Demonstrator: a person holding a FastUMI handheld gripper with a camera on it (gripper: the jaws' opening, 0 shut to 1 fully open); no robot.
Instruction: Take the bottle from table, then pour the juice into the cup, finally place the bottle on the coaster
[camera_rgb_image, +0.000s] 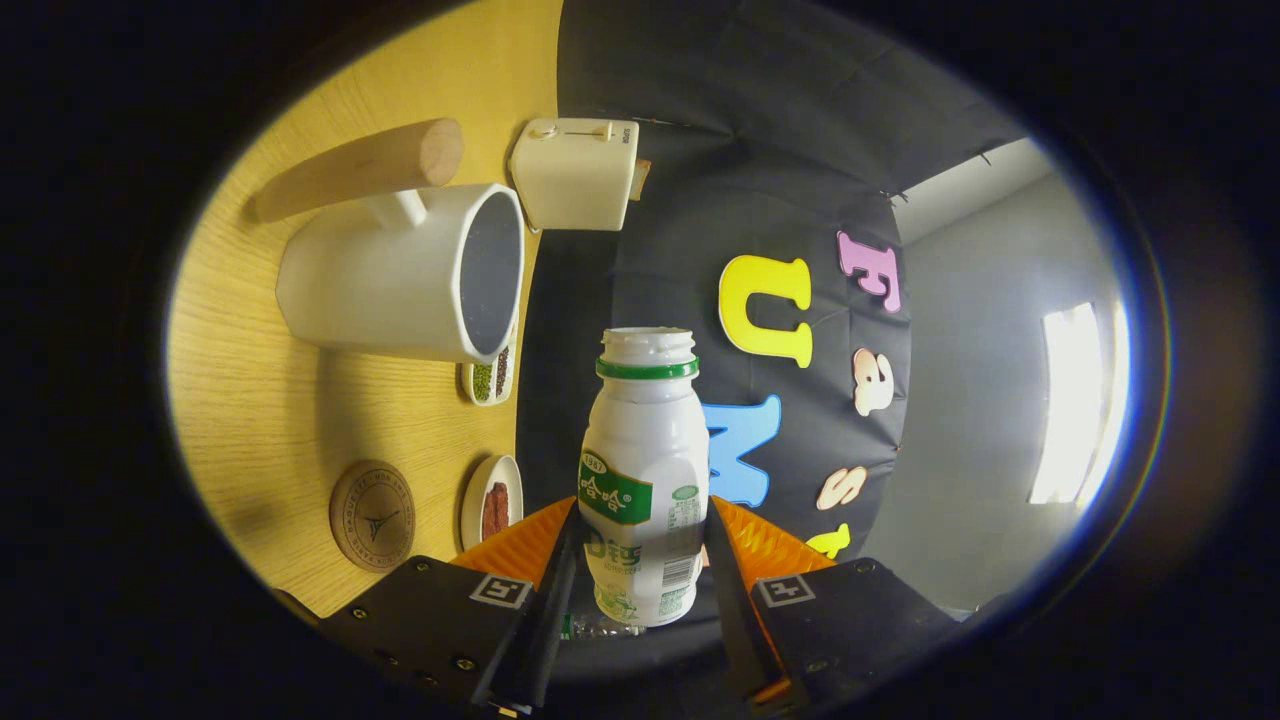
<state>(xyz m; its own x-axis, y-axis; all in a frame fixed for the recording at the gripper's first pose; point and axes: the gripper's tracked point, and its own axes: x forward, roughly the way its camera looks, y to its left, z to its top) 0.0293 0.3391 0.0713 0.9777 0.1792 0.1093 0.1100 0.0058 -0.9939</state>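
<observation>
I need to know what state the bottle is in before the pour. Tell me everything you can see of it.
The bottle is a small white plastic one with a green ring under its open, capless mouth and a green-and-white label around its body. It sits between the fingers of the hand-held gripper, which press on its lower body from both sides. It is lifted off the table, and the camera is rolled relative to the table. The white cup lies beyond it, untouched.

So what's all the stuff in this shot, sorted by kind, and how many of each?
Bottles: 1, the white bottle clamped between the gripper fingers
Cups: 1, the big white cup
Coasters: 1, the round coaster
Small dishes: 2, one with beans, one with something reddish
Toasters: 1, the cream toaster
Wooden rollers: 1, the wooden cylinder
Total: 7
</observation>
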